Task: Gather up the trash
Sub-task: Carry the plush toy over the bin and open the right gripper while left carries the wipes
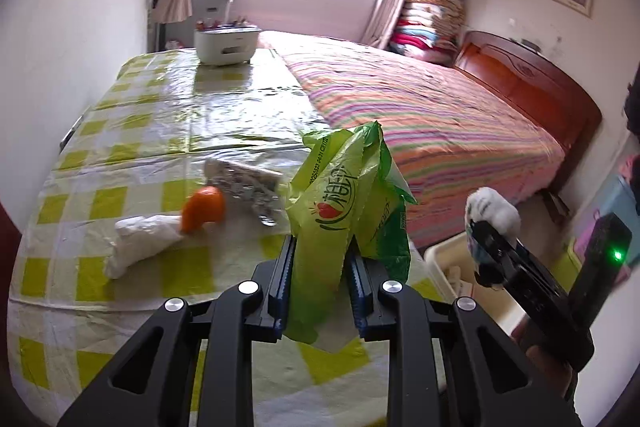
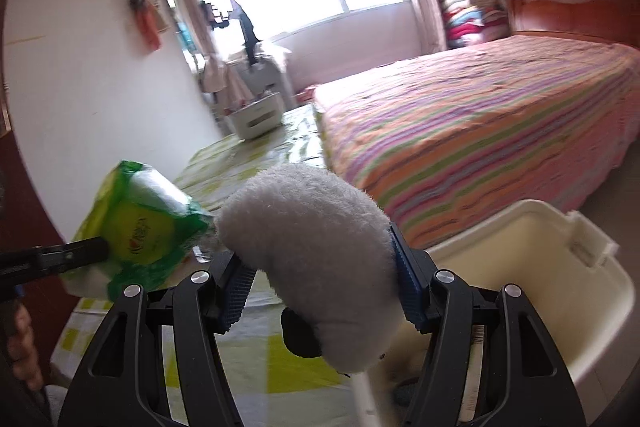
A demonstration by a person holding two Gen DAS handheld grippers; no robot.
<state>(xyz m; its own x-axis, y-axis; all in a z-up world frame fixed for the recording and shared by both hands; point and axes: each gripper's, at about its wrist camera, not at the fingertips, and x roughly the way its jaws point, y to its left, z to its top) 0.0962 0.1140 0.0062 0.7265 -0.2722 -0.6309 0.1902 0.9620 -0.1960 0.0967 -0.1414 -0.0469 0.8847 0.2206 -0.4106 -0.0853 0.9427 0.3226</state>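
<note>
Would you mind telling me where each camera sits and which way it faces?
Left wrist: behind the left gripper, facing the checked table, bed and window; the right gripper shows.
Right wrist: behind the right gripper, facing bed and white bin; the left gripper's tip shows.
Shared: green wrapper, fluffy white item.

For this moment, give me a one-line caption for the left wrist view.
Left gripper holds a green wrapper above the checkered table; orange peel remains.

Both the left gripper (image 1: 320,259) and the right gripper (image 2: 324,275) had black frames with open cut-outs, round silver screws and blue ribbed pads (image 2: 406,287). A green light (image 1: 618,255) glowed on one body.
</note>
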